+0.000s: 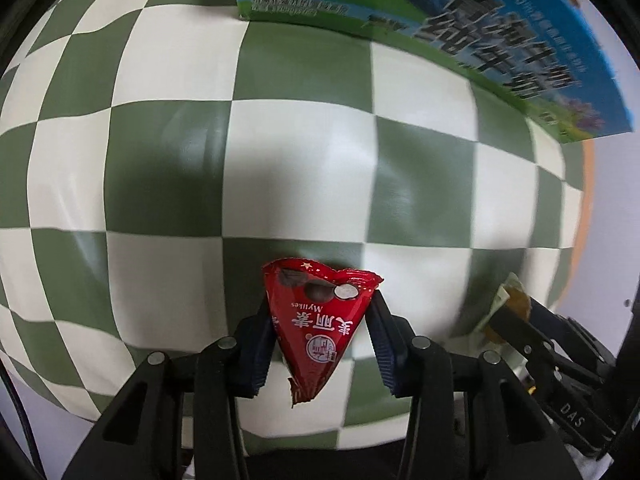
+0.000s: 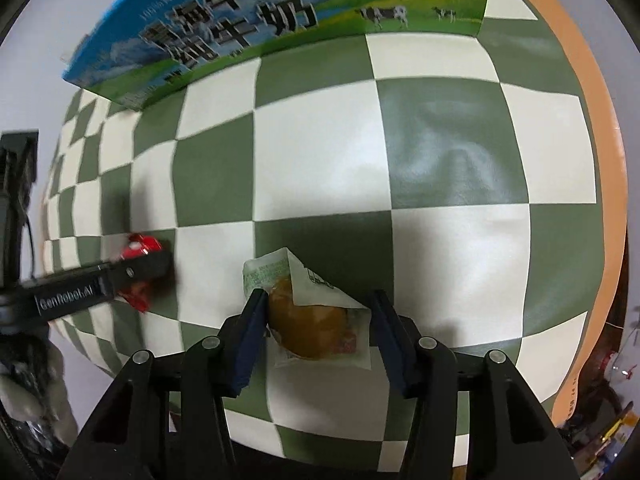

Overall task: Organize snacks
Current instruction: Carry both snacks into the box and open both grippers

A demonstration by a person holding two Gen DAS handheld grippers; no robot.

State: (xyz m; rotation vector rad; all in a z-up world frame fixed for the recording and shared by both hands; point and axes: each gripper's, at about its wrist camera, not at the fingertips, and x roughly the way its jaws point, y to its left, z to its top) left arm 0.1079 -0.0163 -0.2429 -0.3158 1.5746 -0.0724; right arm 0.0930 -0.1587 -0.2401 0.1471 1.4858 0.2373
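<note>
Table: green-and-cream checkered cloth (image 1: pixel 304 168) covers the table, with an orange edge (image 2: pixel 600 184) showing along its right side in the right wrist view.
Milk carton box: a blue and green printed box (image 1: pixel 480 32) with cows and large characters stands at the far side of the cloth, ahead of both tools; it fills the upper right of the left wrist view and the upper left of the right wrist view.
Left gripper (image 1: pixel 320 320): its fingers (image 1: pixel 260 344) are closed partway onto a red triangular snack packet (image 1: pixel 316 320), one finger against each slanted side, the packet's wide end pointing away from the camera and its narrow tail hanging back between the fingers.
Red packet position: over the cloth's near edge, left of the other snack; in the right wrist view it shows as a red bit behind the left tool's black finger.
Right gripper (image 2: pixel 316 320): its fingers (image 2: pixel 252 332) stand fairly wide and bracket a wrapped brown pastry (image 2: pixel 312 328) in a clear and white wrapper; the left finger touches the wrapper, and whether the right finger presses on it I cannot tell.
Pastry position: near the front of the cloth, right of the red packet, well apart from the box.
</note>
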